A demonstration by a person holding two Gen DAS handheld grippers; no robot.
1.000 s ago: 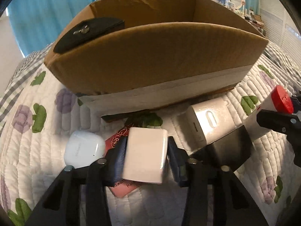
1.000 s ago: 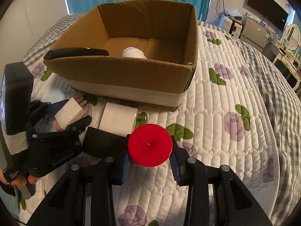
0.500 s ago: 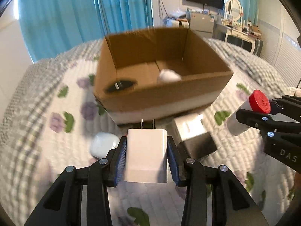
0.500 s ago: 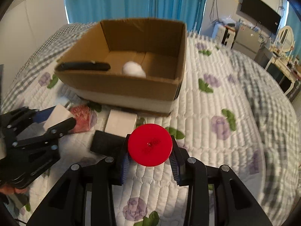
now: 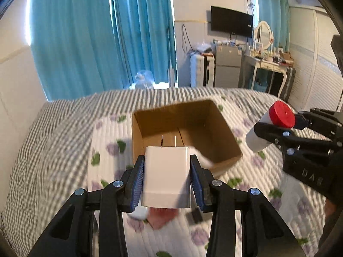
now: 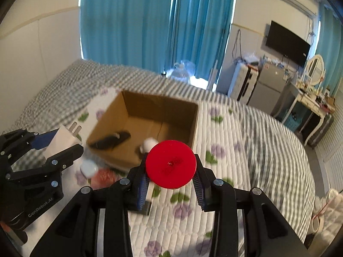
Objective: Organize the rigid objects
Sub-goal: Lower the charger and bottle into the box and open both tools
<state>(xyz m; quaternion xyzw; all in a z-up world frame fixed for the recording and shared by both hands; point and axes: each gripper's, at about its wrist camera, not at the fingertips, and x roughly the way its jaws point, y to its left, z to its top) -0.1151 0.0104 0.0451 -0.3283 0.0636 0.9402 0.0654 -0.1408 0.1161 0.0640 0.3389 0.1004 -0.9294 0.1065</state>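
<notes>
My left gripper (image 5: 167,176) is shut on a white wall charger (image 5: 166,175), prongs forward, held high above the bed near the open cardboard box (image 5: 223,160). My right gripper (image 6: 170,180) is shut on a white bottle with a red cap (image 6: 170,166), also raised above the bed beside the box (image 6: 194,128). In the left wrist view the bottle (image 5: 271,126) and right gripper (image 5: 287,126) show at the right. In the right wrist view the charger (image 6: 64,138) and left gripper (image 6: 57,143) show at the left. The box holds a black object (image 6: 111,141) and a white round object (image 6: 149,144).
On the quilted bed (image 6: 246,160) in front of the box lie a white earbud case (image 6: 88,168), a red packet (image 6: 105,176) and a black block (image 6: 145,207). Blue curtains, a fridge, a TV and a dressing table stand beyond the bed.
Both grippers have risen well above the bed with their objects held. The box now looks smaller and lower, and its inside is visible from above.
</notes>
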